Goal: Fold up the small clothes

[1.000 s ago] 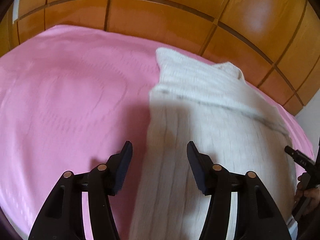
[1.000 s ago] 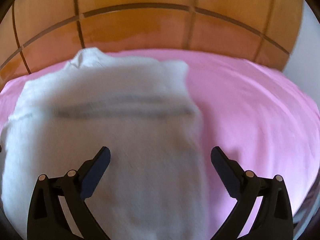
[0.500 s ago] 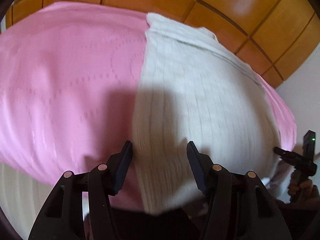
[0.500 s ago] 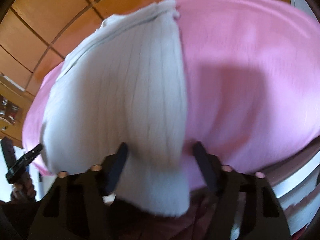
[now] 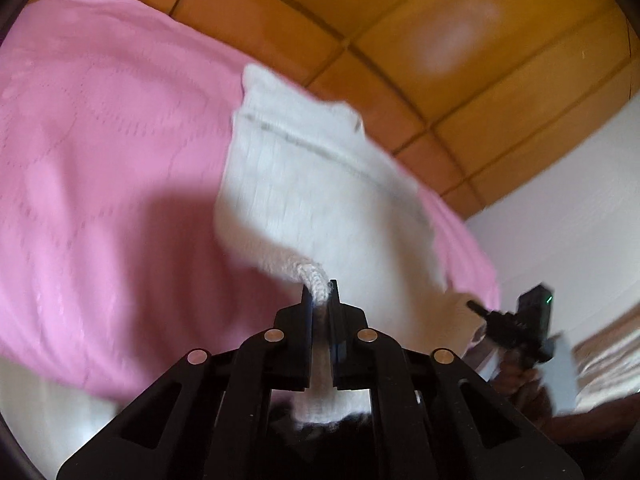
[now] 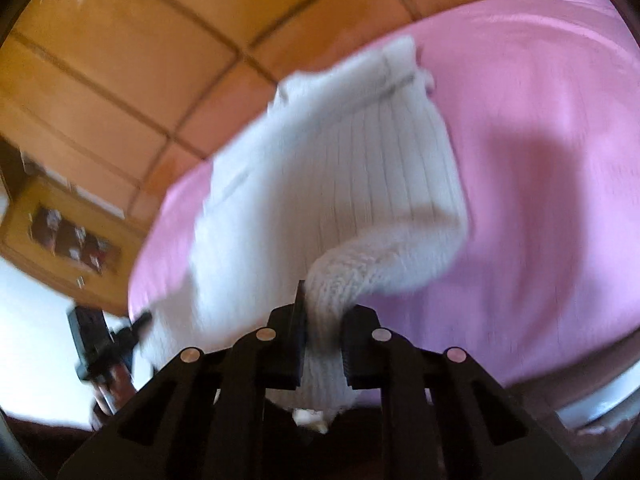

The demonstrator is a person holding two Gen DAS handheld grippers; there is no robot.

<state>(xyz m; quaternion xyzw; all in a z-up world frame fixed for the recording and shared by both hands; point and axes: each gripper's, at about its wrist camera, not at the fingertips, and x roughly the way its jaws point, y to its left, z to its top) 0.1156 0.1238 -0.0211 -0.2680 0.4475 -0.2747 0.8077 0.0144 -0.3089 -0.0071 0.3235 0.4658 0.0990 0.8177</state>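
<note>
Step in hand: grasp done, start of the fold lift. The white ribbed knit garment (image 5: 320, 184) lies spread on the pink bedspread (image 5: 100, 160) of the bed, far end with its thin grey stripe toward the orange wooden panelled headboard (image 5: 460, 92).

Left gripper (image 5: 320, 300): jaws have just been closing and are now nearly together, pinching the garment's near left corner; knit bunches up between the pads and hangs below. Right gripper (image 6: 322, 312): same, jaws just closed on the near right corner, thicker wad of knit between them.

Both near corners are raised off the bed; the rest of the garment rests flat.

Next move, my read: lift both corners together, carry them level toward the striped far end, keep the hem taut between grippers so it doesn't sag or skew, lay it down edge to edge, then release.

Frames are motion-blurred, so exact bite depth unclear.
</note>
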